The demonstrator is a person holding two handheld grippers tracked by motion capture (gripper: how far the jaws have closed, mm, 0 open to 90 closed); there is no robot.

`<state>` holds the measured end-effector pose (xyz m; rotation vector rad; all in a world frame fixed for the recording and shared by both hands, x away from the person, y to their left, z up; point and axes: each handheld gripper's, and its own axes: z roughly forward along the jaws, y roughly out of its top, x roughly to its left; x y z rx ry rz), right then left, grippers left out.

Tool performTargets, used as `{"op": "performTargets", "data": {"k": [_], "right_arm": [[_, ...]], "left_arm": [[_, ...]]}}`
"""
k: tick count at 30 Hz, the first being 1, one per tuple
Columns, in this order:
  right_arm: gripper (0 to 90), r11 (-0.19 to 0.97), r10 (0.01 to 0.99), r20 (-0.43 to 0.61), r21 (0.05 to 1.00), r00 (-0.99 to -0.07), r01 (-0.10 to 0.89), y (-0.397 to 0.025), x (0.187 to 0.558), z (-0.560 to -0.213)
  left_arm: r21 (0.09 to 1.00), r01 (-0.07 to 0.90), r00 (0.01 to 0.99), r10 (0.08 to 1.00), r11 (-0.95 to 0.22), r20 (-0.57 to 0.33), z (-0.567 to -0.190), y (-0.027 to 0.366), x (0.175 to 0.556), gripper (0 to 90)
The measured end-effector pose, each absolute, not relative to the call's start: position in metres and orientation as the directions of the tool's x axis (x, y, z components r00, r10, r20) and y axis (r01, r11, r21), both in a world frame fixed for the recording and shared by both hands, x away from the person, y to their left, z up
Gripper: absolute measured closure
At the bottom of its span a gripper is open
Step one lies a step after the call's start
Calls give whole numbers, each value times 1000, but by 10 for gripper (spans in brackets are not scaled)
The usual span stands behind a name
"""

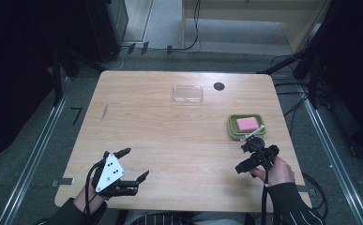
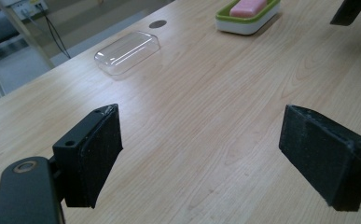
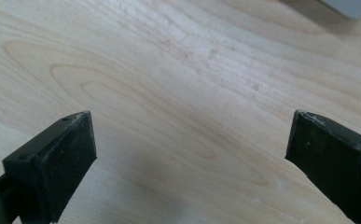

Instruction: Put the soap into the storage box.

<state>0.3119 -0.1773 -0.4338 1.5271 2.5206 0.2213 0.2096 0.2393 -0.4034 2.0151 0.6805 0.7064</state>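
Observation:
A pink soap bar (image 1: 246, 123) lies in a green and white dish (image 1: 232, 127) at the table's right side. A clear plastic lid (image 1: 187, 93) rests flat near the far edge. My left gripper (image 1: 137, 162) is held open at the near left with nothing between its fingers. In the left gripper view the open gripper (image 2: 201, 149) looks over bare wood toward the lid (image 2: 128, 51), the dish (image 2: 243, 25) and the soap (image 2: 248, 7). My right gripper (image 1: 241, 159) hovers just in front of the dish. In its own view that gripper (image 3: 192, 144) is wide open over bare wood.
A round black grommet (image 1: 219, 86) sits in the tabletop right of the lid. The wooden table (image 1: 170, 136) has rounded corners. Cables and dark stands surround it on the floor. A pale grey edge (image 3: 350, 7) shows at the top right of the right gripper view.

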Motion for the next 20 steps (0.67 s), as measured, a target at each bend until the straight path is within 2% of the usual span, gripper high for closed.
{"op": "performTargets", "data": {"k": [20], "right_arm": [[37,523,852,-99,183,-513,833,-180,274,-455]], "left_arm": [[855,199,691,688,-478,224,-404,237,210,140]]}}
